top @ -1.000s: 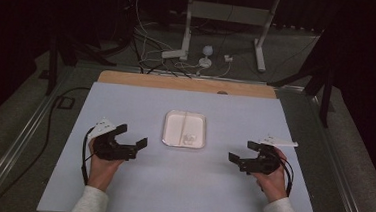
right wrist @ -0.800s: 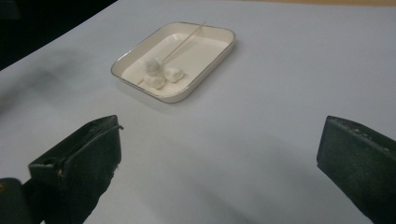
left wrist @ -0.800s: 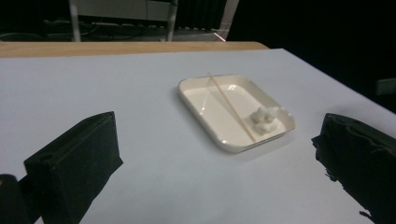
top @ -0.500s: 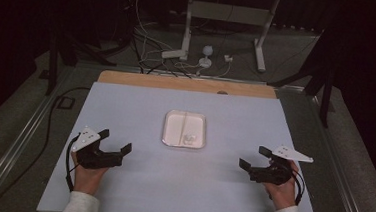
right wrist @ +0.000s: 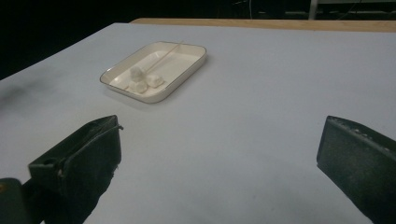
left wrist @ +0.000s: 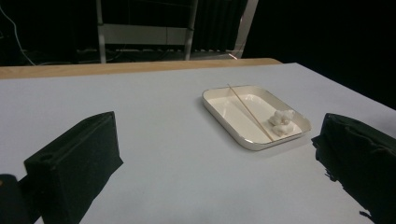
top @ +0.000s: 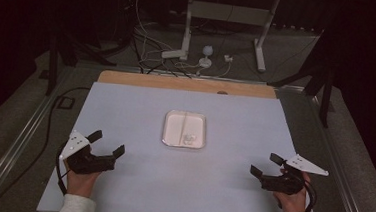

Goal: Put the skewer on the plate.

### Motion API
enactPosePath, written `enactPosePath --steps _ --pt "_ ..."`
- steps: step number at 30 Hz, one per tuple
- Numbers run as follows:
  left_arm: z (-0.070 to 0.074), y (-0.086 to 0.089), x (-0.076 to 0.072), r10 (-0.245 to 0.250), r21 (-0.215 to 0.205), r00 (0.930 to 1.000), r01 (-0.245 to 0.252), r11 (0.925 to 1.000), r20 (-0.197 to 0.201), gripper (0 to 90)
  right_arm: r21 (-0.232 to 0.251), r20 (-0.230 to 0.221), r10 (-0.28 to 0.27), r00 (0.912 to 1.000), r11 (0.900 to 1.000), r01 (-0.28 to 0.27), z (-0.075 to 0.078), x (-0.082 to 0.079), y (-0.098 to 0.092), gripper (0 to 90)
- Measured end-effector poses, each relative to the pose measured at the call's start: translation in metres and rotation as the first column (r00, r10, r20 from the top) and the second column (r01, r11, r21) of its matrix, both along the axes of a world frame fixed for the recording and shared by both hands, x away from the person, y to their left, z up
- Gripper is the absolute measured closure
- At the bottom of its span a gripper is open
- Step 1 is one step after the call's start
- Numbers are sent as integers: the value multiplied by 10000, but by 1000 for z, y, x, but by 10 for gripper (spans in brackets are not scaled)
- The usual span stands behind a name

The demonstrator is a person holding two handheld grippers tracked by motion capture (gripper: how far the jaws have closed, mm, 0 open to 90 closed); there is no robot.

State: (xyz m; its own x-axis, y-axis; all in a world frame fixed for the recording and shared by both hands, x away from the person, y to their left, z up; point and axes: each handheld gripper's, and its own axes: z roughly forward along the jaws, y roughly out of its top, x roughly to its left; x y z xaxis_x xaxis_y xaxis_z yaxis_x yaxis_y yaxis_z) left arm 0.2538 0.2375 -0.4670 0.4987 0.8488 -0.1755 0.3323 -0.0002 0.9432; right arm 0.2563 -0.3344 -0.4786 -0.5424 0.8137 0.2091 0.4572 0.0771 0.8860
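**Both grippers parked wide, tray untouched at centre**

The white tray (top: 185, 129) sits in the middle of the pale blue table (top: 126, 106), well apart from either tool. Inside it lie a thin wooden skewer (left wrist: 250, 112), running along the tray's length, and a small cluster of white marshmallow-like pieces (left wrist: 281, 122) gathered at the near end, just beside the stick. From the right gripper view the same pieces (right wrist: 142, 80) seem to number three or four; whether the skewer touches them I cannot tell.

The left gripper (top: 107, 144) rests near the table's near-left corner and the right gripper (top: 266, 165) near the near-right corner, each held in a hand at the table edge. Both have their jaws spread wide with nothing between them — each gripper's own view shows bare table between the two black pads, and the tray lies ahead in the gap.

As a judgement, this looks like the start of the work: no contact is made, and nothing in the tray is lifted or pierced. The likely job is to thread the pieces onto the skewer. The next move calls for one gripper to travel forward to the tray and close narrowly on the stick — a thin thing lying flat, so the jaws must come low and square to it — while the other goes for a soft piece with a light squeeze.
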Motion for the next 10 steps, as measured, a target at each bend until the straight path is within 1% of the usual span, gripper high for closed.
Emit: enactPosePath --steps 5,8,10 --pt "-1 3 -2 46 -73 10000 -46 10000 41 6 -2 46 -3 10000 10000 3 0 1 1 0" --pt "-2 4 -2 88 -85 10000 -88 9999 1 6 18 34 -28 10000 10000 28 0 3 2 0" --pt "-3 5 -2 112 -46 9999 -113 9999 -56 6 -51 -4 -113 9999 9999 113 -1 4 2 0"
